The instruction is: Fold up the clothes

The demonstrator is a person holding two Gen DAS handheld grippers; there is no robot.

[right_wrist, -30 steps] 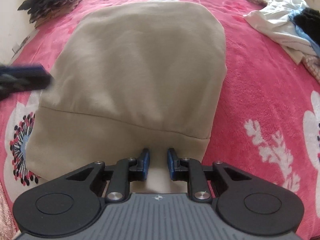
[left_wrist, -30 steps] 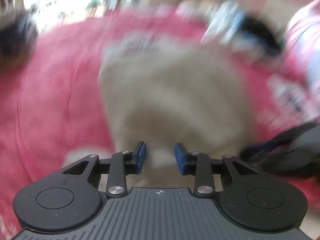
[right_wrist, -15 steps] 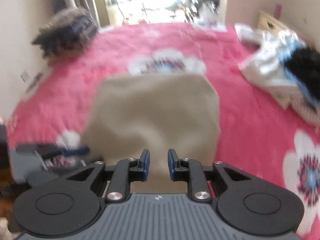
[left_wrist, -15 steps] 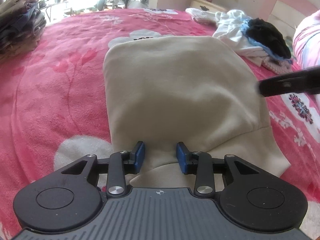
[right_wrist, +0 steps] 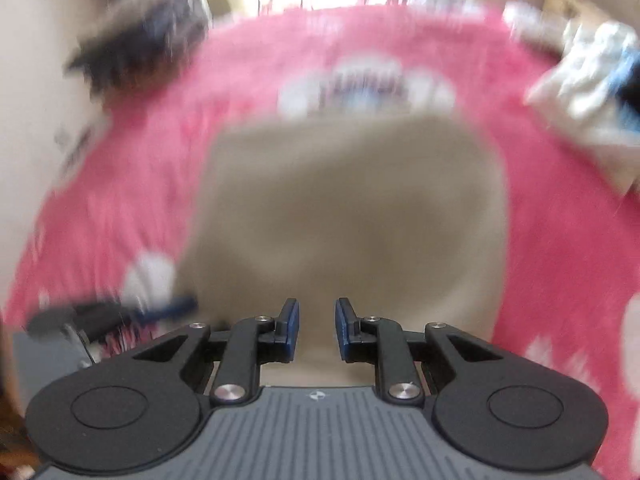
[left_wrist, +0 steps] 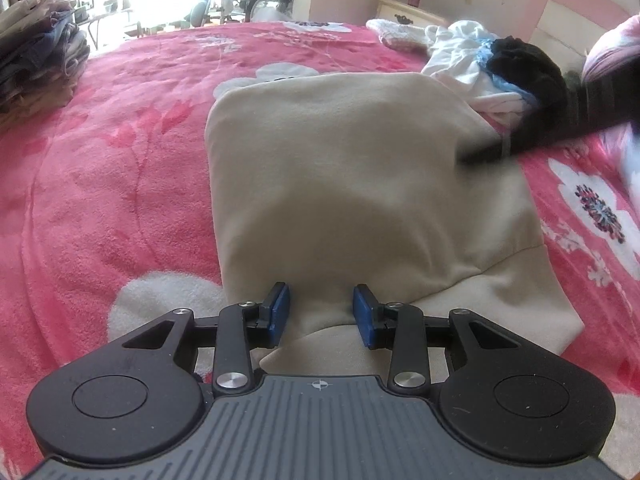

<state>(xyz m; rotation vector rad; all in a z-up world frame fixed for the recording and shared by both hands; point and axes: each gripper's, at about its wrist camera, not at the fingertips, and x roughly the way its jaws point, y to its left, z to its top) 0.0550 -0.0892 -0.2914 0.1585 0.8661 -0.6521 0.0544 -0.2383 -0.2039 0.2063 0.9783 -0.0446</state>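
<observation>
Nearest, my left gripper [left_wrist: 320, 314] stands partly open astride the beige garment [left_wrist: 360, 184]'s raised near hem; whether its pads pinch I cannot tell. My right gripper [right_wrist: 317, 330], narrower, frames the same hem, grip likewise unclear in blur. Garment lies mid-bed on the pink blanket [left_wrist: 100, 200]. I judge both corners should travel level, landing square on the far edge, short of the unfolded pile [left_wrist: 480, 64]

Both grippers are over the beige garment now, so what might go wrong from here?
1. The left gripper has beige garment between its pads, but contact is unclear: the hem could slip out.
2. The right gripper view is blurred; a fast move could drag the fold askew.
3. The unfolded pile lies close to the garment's far corner and could snag.
</observation>
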